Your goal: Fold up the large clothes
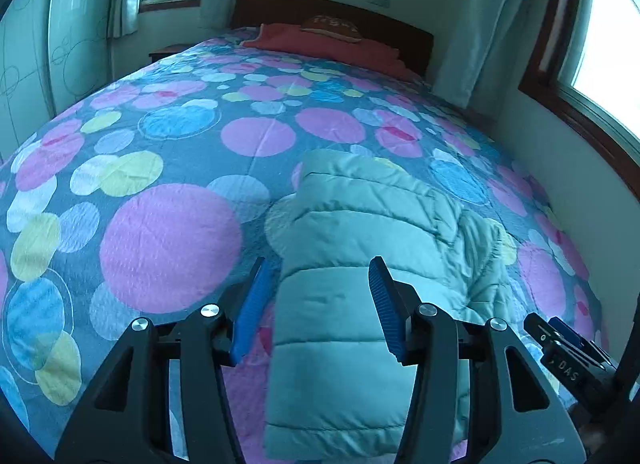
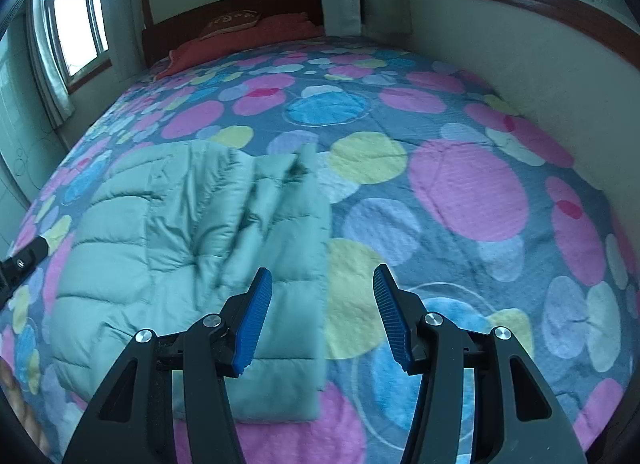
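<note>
Currently both tools hang empty above the pale mint quilted puffer jacket (image 1: 360,264), which lies partly folded at lower centre of the left wrist view, on the bed's dotted blue, pink and yellow bedspread (image 1: 168,240). Left hand-held gripper (image 1: 320,304): jaws spread, nothing between the pads. Right hand-held gripper (image 2: 322,314): also spread, straddling the jacket's right edge, not pinching.

Judgement: next fold wants both pads biting a firm seam or hem, lifted evenly so the padding doesn't slump.

Room: open bedspread at left and top; white wall (image 2: 520,75) hems the bed at right, so fold leftward or toward frame bottom.
</note>
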Demonstrator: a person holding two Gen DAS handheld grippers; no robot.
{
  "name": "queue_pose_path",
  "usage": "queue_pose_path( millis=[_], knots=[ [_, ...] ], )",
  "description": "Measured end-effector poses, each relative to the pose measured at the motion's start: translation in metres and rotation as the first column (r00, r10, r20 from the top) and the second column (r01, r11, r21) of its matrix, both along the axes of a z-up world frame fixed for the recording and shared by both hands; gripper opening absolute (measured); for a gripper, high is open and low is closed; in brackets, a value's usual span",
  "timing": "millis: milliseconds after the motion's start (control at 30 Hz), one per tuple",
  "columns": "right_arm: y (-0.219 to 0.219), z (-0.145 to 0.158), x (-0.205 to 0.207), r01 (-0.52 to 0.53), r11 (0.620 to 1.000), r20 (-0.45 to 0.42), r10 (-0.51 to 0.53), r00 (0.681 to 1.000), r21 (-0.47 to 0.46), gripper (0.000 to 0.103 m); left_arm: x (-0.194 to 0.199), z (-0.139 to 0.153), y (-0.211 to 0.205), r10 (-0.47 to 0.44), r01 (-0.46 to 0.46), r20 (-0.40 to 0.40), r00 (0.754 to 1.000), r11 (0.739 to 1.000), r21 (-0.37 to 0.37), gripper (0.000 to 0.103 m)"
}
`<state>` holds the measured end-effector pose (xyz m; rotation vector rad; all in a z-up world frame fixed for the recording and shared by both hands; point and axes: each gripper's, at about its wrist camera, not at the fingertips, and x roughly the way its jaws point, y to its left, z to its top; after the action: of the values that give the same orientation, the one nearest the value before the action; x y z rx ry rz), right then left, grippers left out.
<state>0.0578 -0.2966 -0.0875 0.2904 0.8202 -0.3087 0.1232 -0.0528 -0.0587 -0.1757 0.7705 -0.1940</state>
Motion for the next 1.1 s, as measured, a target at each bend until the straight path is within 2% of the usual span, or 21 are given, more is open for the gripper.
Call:
queue_pose_path(
  millis=[200,333,433,467,500,567,667,767,867,967,1100],
  knots=[
    [0.026,-0.013,0.032,-0.047,0.996,-0.032,0.05,0.998,0.071,0.053,0.015,-0.042,0.022,0.012,-0.019,-0.108,0.994,0.997,-0.07,0.054],
    [0.029,-0.028,0.039,-0.046,0.99,-0.058,0.054,0.997,0.132,0.053,0.017,-0.048,0.02,-0.001,-0.007,-0.105,0.994,0.997,-0.076,0.054],
    [0.027,-0.033,0.04,-0.054,0.98,-0.047,0.063,0.997,0.19,0.053,0.019,-0.05,0.016,-0.014,0.006,-0.111,0.994,0.997,-0.073,0.054],
    [0.028,-0.034,0.04,-0.075,0.975,-0.035,0.084,0.996,0.207,0.038,0.019,-0.051,0.016,-0.017,0.008,-0.116,0.993,0.997,-0.077,0.054],
    [0.029,-0.034,0.041,-0.092,0.971,-0.031,0.101,0.994,0.222,0.018,0.019,-0.05,0.015,-0.022,0.012,-0.115,0.993,0.997,-0.082,0.054],
    [0.028,-0.029,0.041,-0.104,0.968,-0.013,0.11,0.994,0.227,0.008,0.018,-0.045,0.014,-0.024,0.016,-0.104,0.994,0.997,-0.078,0.054],
    [0.015,-0.012,0.03,-0.085,0.975,0.046,0.077,0.996,0.203,0.005,0.017,-0.035,0.012,-0.053,0.043,-0.097,0.994,0.994,-0.102,0.054],
    [-0.002,-0.004,0.023,-0.056,0.99,0.048,0.05,0.998,0.13,0.005,0.013,-0.025,0.004,-0.084,0.075,-0.072,0.994,0.99,-0.122,0.055],
    [-0.026,-0.018,0.02,-0.02,0.992,0.007,0.019,1.0,0.127,0.005,0.013,-0.028,-0.017,-0.134,0.127,-0.073,0.988,0.987,-0.097,0.055],
    [-0.041,-0.036,0.02,-0.013,0.987,-0.019,0.016,1.0,0.161,0.005,0.016,-0.042,-0.042,-0.161,0.16,-0.099,0.982,0.987,-0.025,0.057],
    [-0.044,-0.058,0.025,-0.023,0.99,-0.046,0.029,0.999,0.138,0.006,0.017,-0.06,-0.064,-0.182,0.189,-0.1,0.978,0.98,0.068,0.059]
  ],
)
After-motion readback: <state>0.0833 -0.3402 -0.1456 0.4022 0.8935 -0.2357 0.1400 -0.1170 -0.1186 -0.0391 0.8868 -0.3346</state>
